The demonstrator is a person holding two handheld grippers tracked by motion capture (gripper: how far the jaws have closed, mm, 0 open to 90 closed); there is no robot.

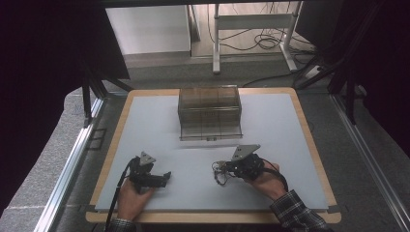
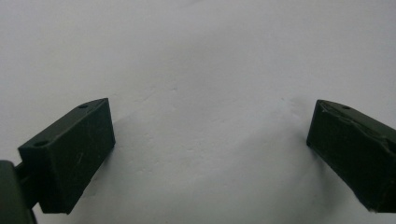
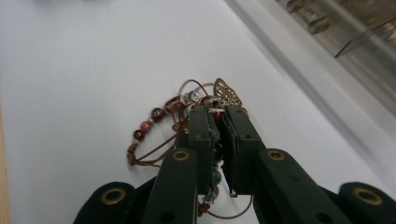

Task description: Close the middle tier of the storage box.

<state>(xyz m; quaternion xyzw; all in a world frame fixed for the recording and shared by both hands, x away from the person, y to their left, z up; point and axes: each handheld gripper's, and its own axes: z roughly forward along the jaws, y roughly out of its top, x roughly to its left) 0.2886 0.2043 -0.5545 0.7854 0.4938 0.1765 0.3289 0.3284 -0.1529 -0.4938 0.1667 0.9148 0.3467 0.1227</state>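
Pinching a beaded bracelet off the white table, just in front of the clear compartment box.

Largest first: the table is bare apart from that box at its far middle. The left gripper rests low near the front edge, jaws spread wide with nothing between them. The right gripper has its jaws clamped on the bracelet, gripping a few beads and the thin cord while the rest dangles in loose loops, a small brass leaf charm poking out beyond the tips. I'd worry the hold is too slight: a bead could slide through, or a hanging loop could snag the box's rim. How much cord sits behind the jaws is hidden, and the box's compartments are hard to make out.
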